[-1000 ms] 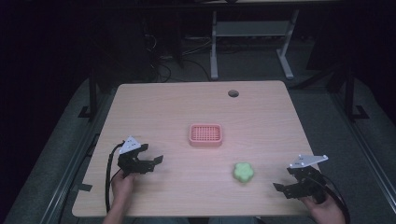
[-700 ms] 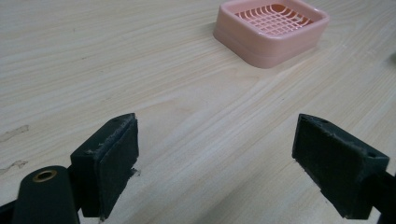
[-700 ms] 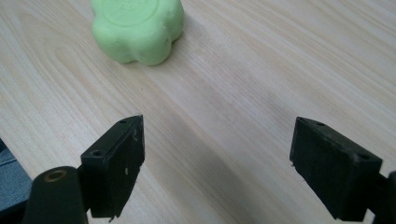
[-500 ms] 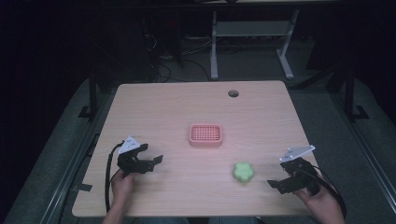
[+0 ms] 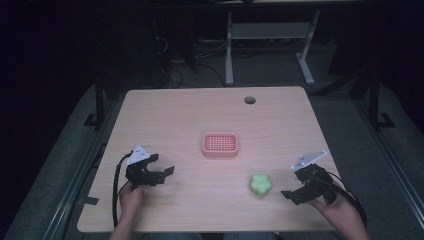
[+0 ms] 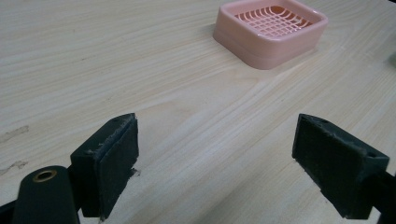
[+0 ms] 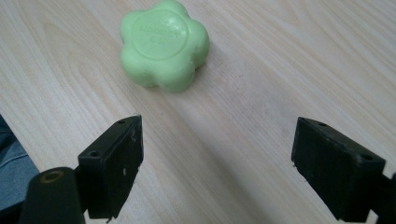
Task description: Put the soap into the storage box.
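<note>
A green flower-shaped soap lies on the wooden table at the front right. A pink slatted soap dish sits near the table's middle, with nothing in it. My right gripper is open, held low just right of the soap, jaws pointing at it with bare table between them. My left gripper is open at the front left, low over the table, aimed toward the dish, nothing between its jaws.
A round cable hole sits near the table's far right edge. Beyond the table stand a white desk frame and loose cables on a dark floor. The front table edge lies close under both hands.
My right gripper has moved left and slightly away from the front edge, closer to the green soap. The left gripper, soap and dish have stayed put.
</note>
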`<control>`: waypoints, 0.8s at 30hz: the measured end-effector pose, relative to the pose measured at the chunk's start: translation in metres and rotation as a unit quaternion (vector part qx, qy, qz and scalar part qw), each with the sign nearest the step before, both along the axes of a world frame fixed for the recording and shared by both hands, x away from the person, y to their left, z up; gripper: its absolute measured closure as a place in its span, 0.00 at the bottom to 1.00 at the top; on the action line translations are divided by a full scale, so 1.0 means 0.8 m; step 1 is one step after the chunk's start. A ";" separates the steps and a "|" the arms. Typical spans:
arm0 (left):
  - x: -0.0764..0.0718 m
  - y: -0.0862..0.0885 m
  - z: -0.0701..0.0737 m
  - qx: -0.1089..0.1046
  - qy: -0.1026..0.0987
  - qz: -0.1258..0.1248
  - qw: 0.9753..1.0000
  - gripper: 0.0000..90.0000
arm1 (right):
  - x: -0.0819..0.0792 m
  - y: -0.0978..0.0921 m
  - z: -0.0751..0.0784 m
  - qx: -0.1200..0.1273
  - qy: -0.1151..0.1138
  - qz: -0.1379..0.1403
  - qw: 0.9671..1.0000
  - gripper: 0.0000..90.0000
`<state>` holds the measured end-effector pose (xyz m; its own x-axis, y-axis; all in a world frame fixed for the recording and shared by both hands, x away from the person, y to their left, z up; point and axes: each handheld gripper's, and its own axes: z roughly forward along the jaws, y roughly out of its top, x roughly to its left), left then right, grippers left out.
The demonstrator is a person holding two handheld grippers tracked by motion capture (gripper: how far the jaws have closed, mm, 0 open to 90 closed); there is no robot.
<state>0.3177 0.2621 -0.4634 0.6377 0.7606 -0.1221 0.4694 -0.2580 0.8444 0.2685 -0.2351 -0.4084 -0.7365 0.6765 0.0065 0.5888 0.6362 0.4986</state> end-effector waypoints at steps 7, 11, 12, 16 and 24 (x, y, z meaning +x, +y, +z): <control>0.000 0.002 0.000 -0.007 0.002 0.002 1.000 0.16 | 0.005 0.014 0.006 -0.010 0.004 0.014 1.000 0.18; 0.001 0.003 0.001 -0.006 0.004 0.002 1.000 0.16 | 0.009 0.022 0.008 -0.015 0.005 0.025 1.000 0.18; 0.001 0.003 0.001 -0.006 0.003 0.002 1.000 0.16 | 0.009 0.024 0.009 -0.016 0.006 0.026 1.000 0.18; 0.001 0.004 0.001 -0.007 0.003 0.001 1.000 0.16 | 0.012 0.032 0.012 -0.020 0.007 0.032 0.999 0.18; 0.001 0.004 0.001 -0.006 0.004 0.001 1.000 0.16 | 0.019 0.048 0.015 -0.030 0.015 0.044 0.998 0.18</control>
